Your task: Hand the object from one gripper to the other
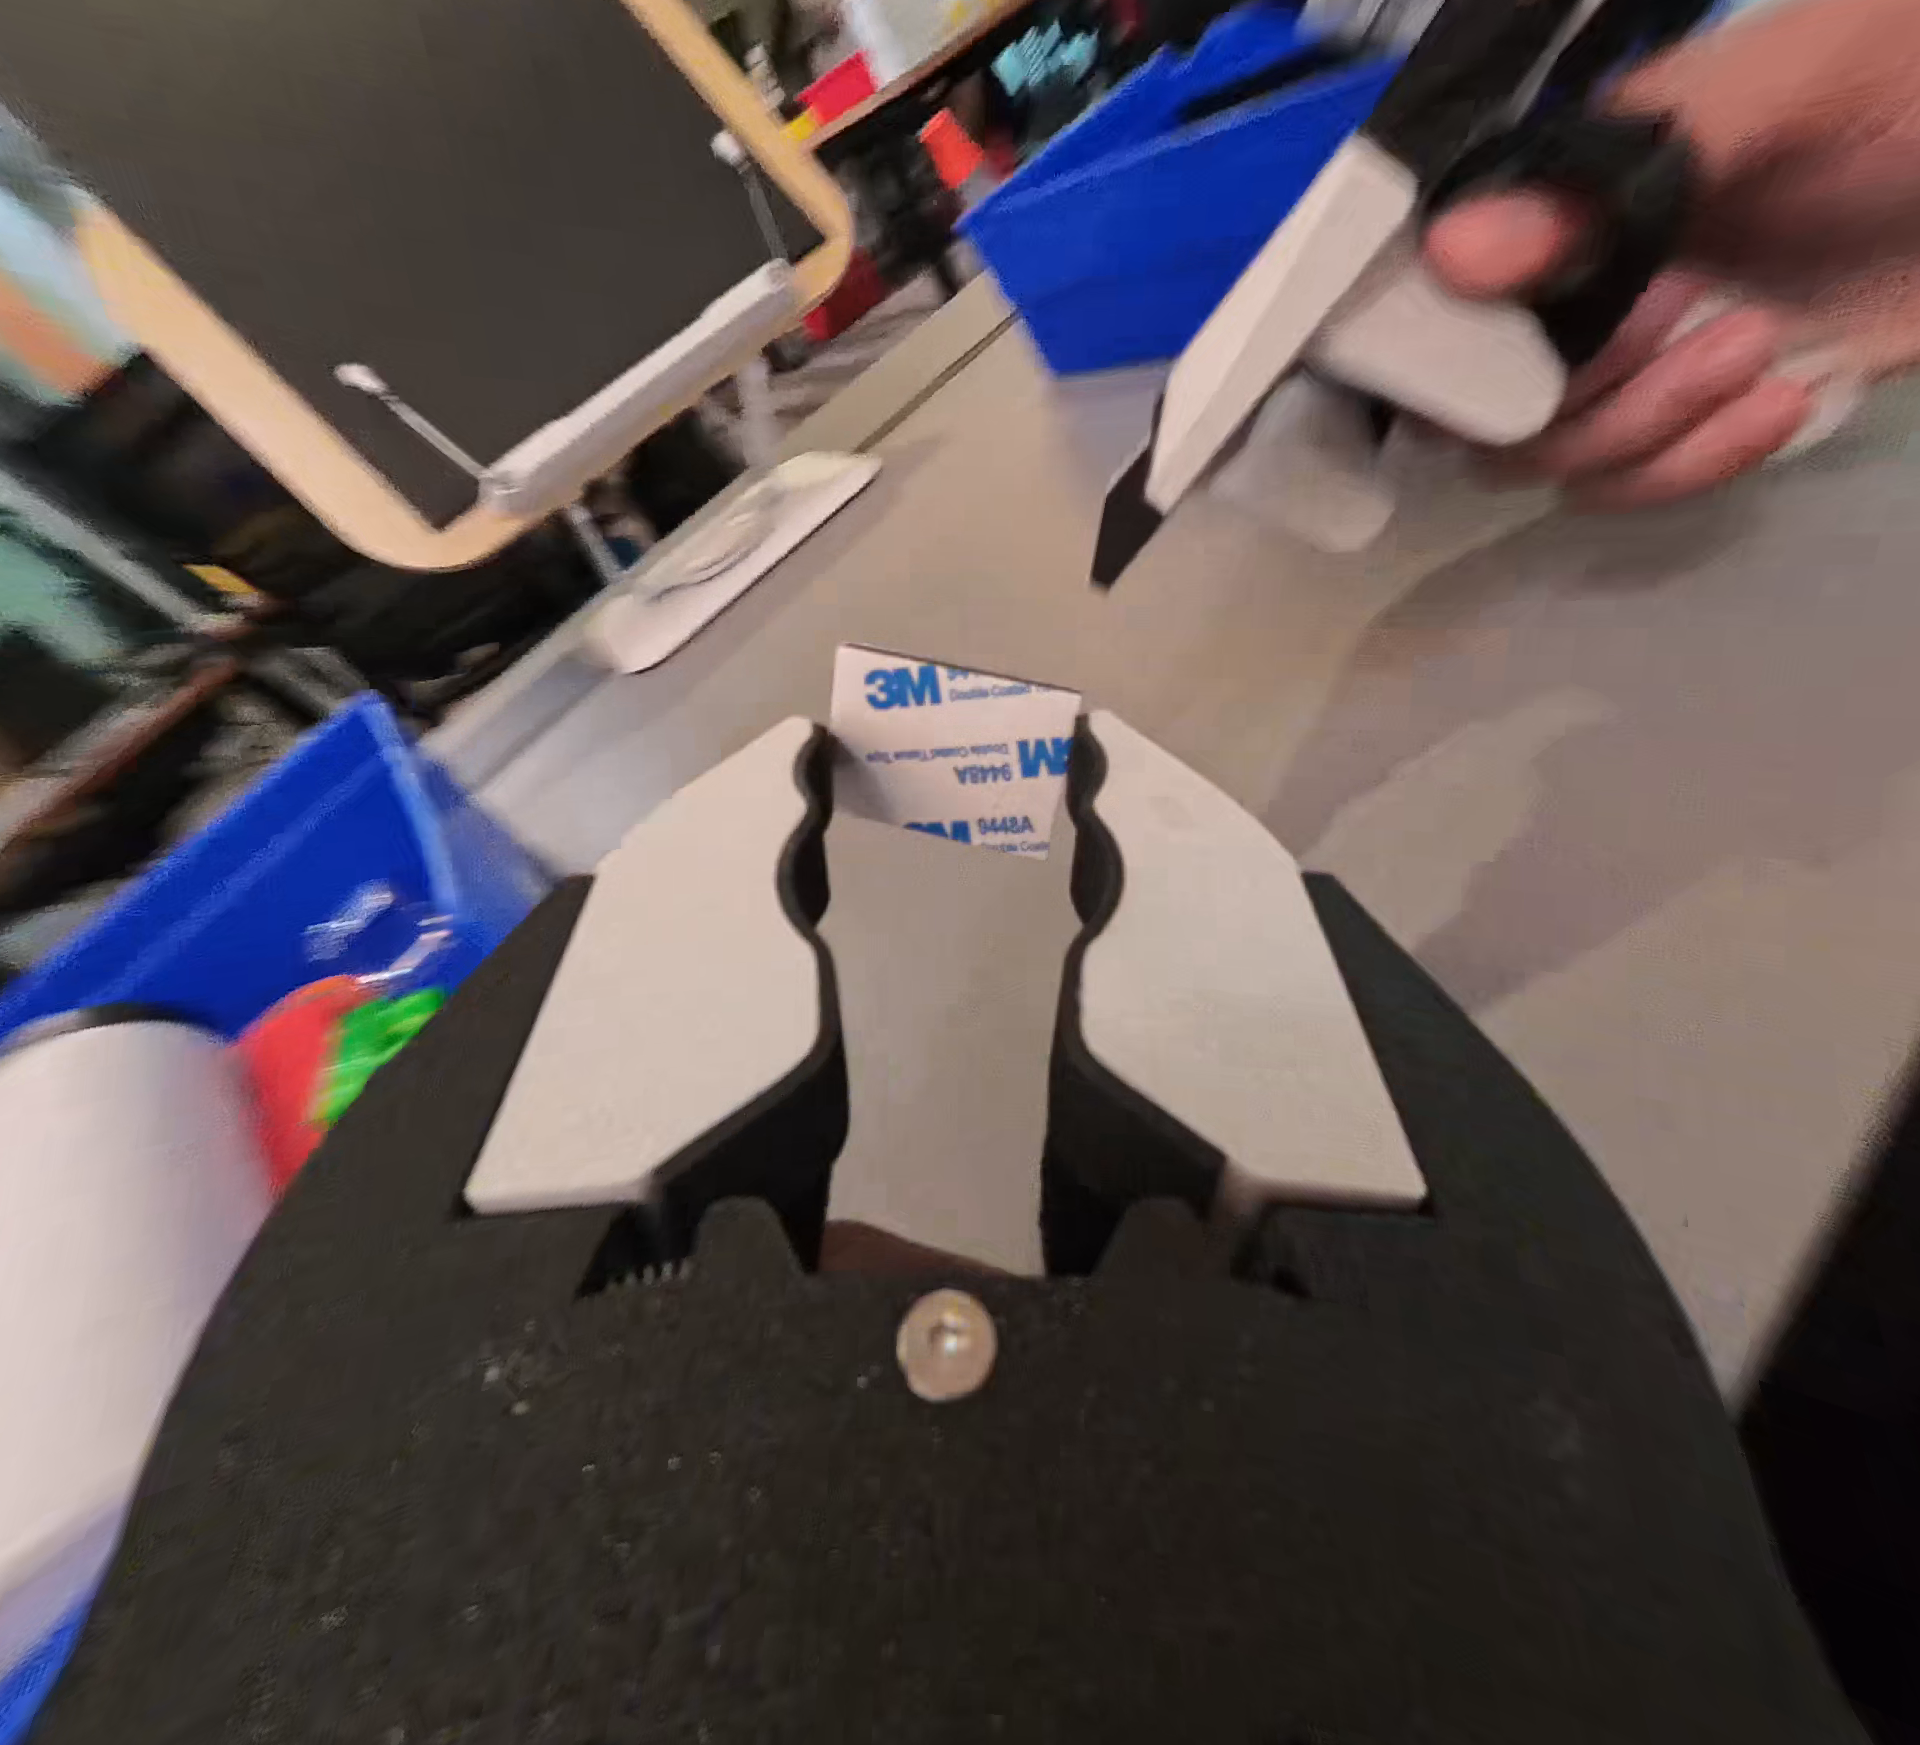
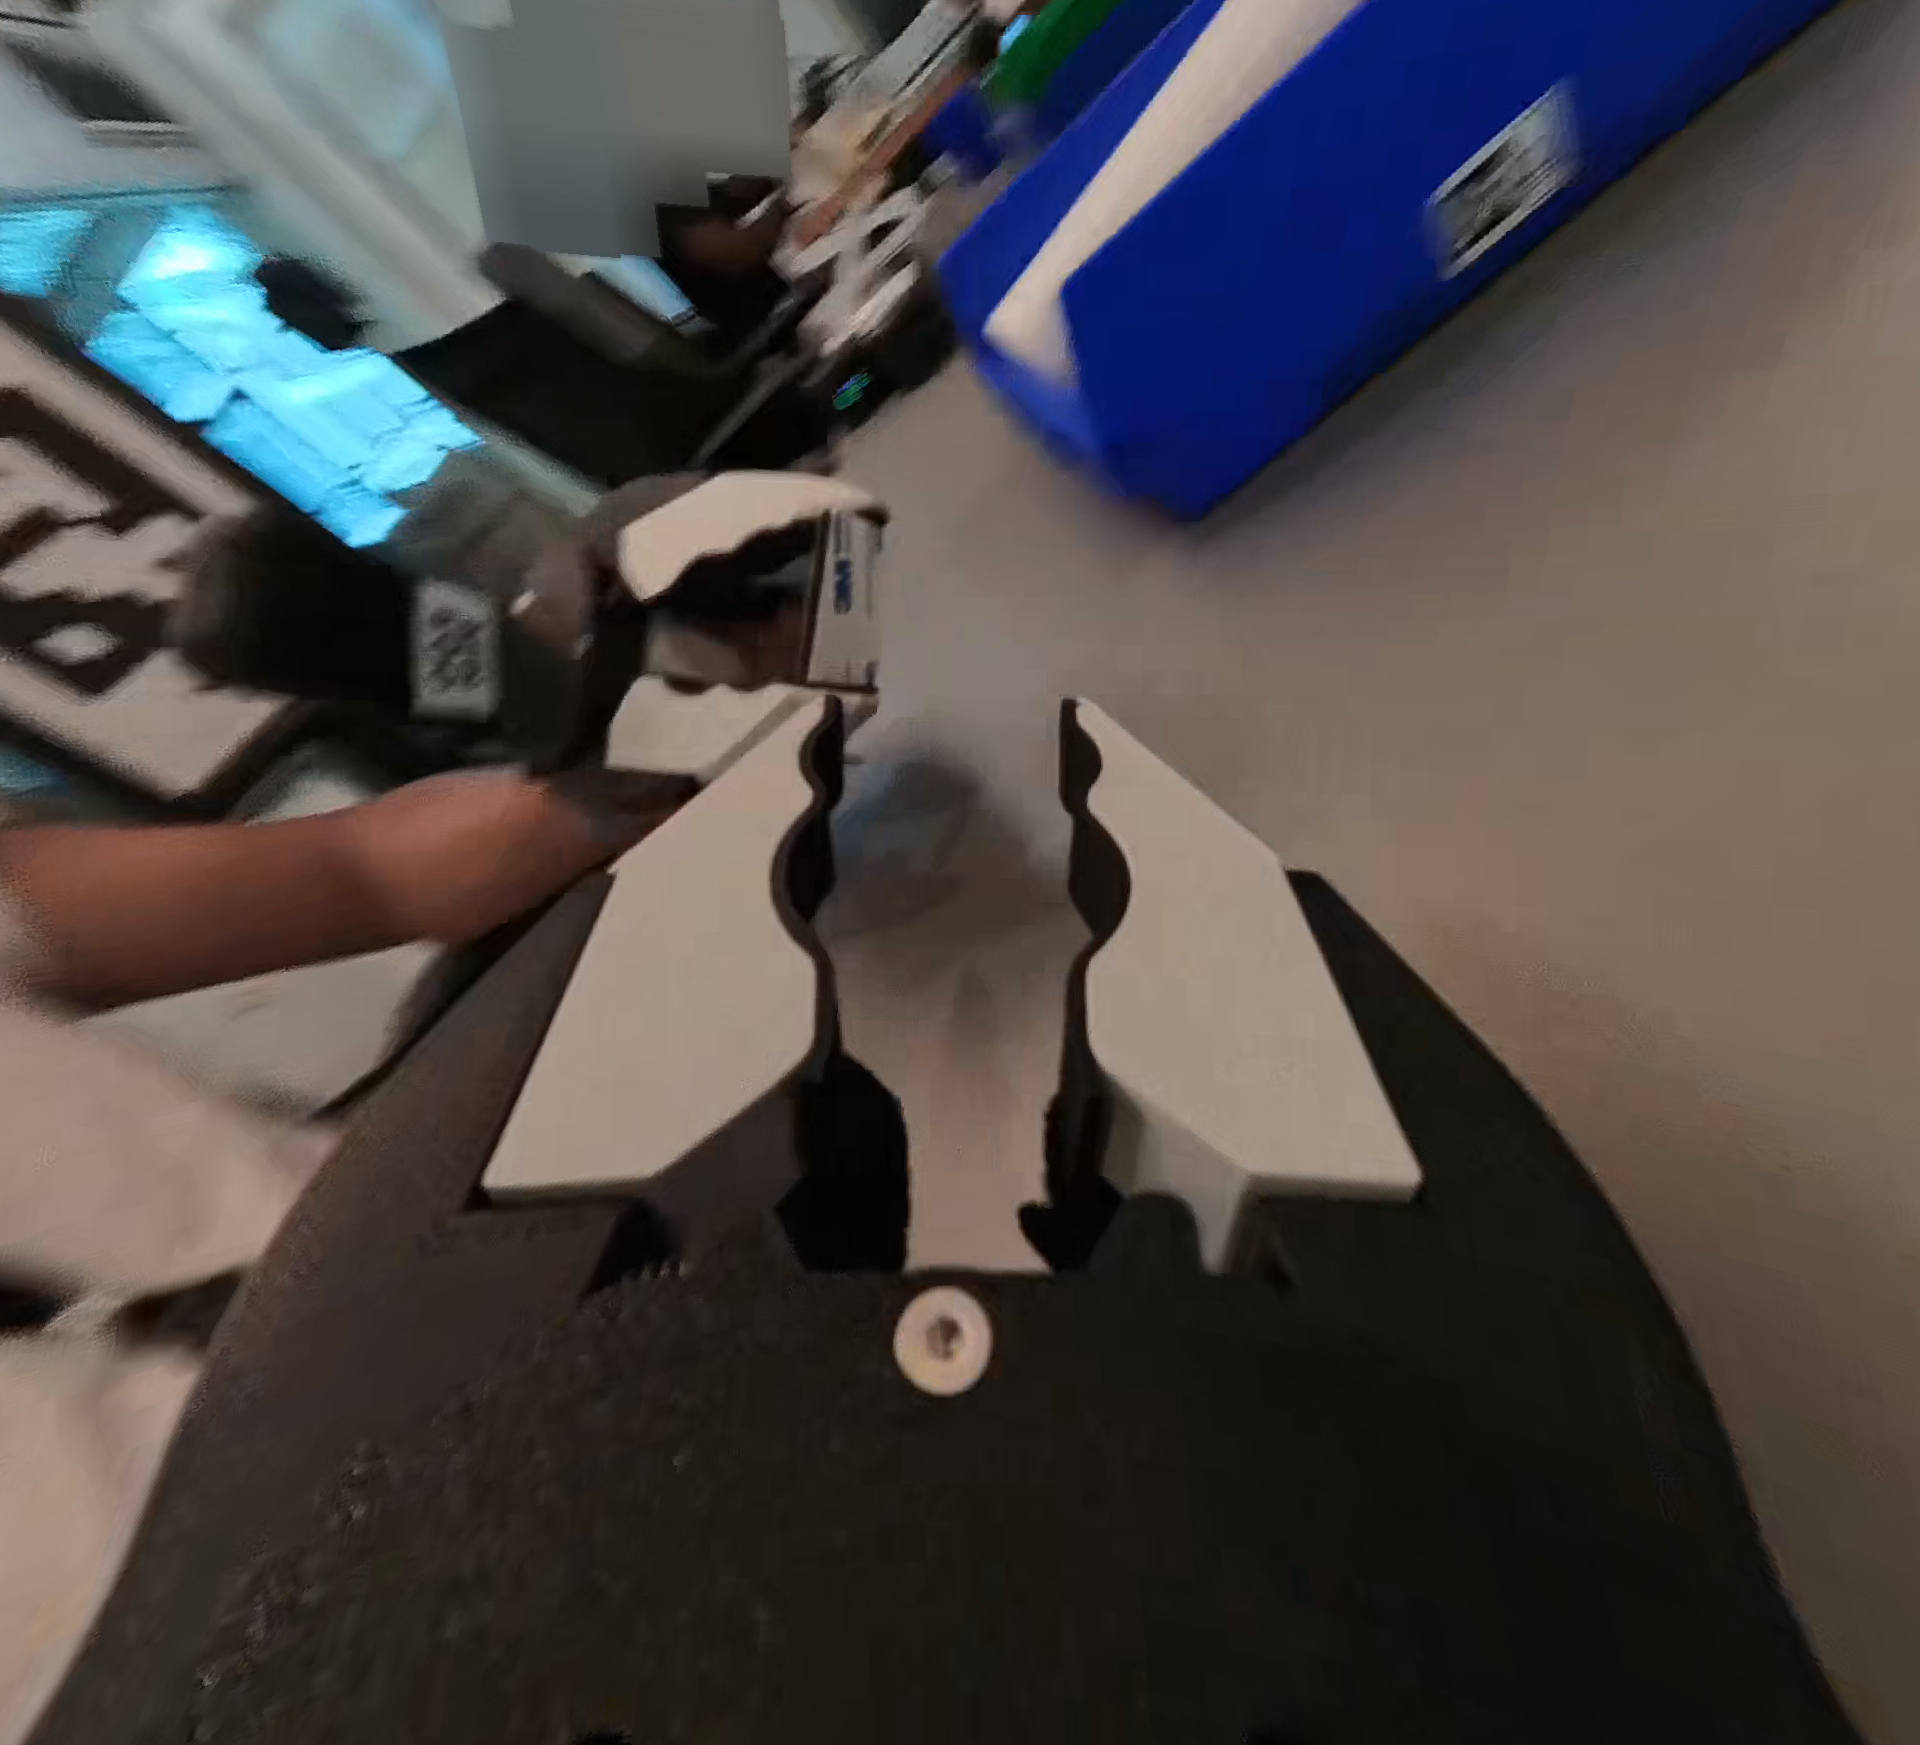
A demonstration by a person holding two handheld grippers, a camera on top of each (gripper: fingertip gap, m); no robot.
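- Holding the object, the left gripper (image 1: 951, 750) has its two fingertips clamped on a small white square pad with blue print (image 1: 951, 760), low centre of the left wrist view; the pad stands upright between the tips, its upper edge poking out above them
- Seen from the right wrist view, that same left gripper (image 2: 831, 594) sits at left of centre, carried by a hand (image 2: 312, 874), with the pad (image 2: 847, 599) edge-on at its tips, clear above the grey table (image 2: 1455, 760)
- The right gripper (image 2: 948, 739) has its fingers spread apart with nothing between them; only blurred tabletop shows through the gap
- In the left wrist view the right gripper (image 1: 1143, 500) hangs at upper right, held by a hand (image 1: 1714, 272), its dark tip pointing down toward the table and still apart from the pad
- Blue bins (image 1: 1174, 220) sit toward the upper right of both views (image 2: 1403, 189); both pictures are smeared by motion, so fine contact is hard to judge
- Judging by this, the step in hand is the approach before the exchange: the giver grips, the receiver is open and not yet around the pad
- The next move likely calls for bringing the open right fingers over the pad's free upper edge, squarely on its flat faces, closing them, and only then letting the left tips part
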